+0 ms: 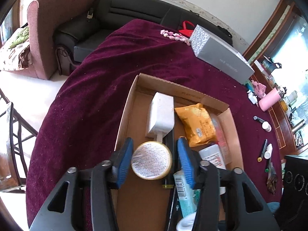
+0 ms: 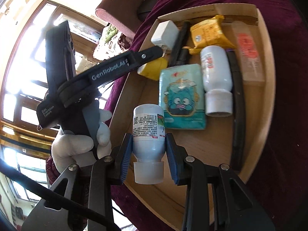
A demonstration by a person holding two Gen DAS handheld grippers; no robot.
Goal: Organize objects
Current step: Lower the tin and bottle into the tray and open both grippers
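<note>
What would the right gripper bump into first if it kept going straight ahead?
Probably the teal tissue pack in the cardboard box. The right gripper holds a white bottle that points toward it, so the bottle's end would touch first; depth is unclear.

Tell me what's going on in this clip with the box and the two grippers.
A person is sorting small items into a cardboard box on a maroon cloth. The right gripper holds a white bottle over the box, its jaws closed on the bottle's sides. The left gripper sits with a round yellow tin between its jaws, which look open and not touching it. A white charger, an orange packet and a tissue pack already lie inside.
</note>
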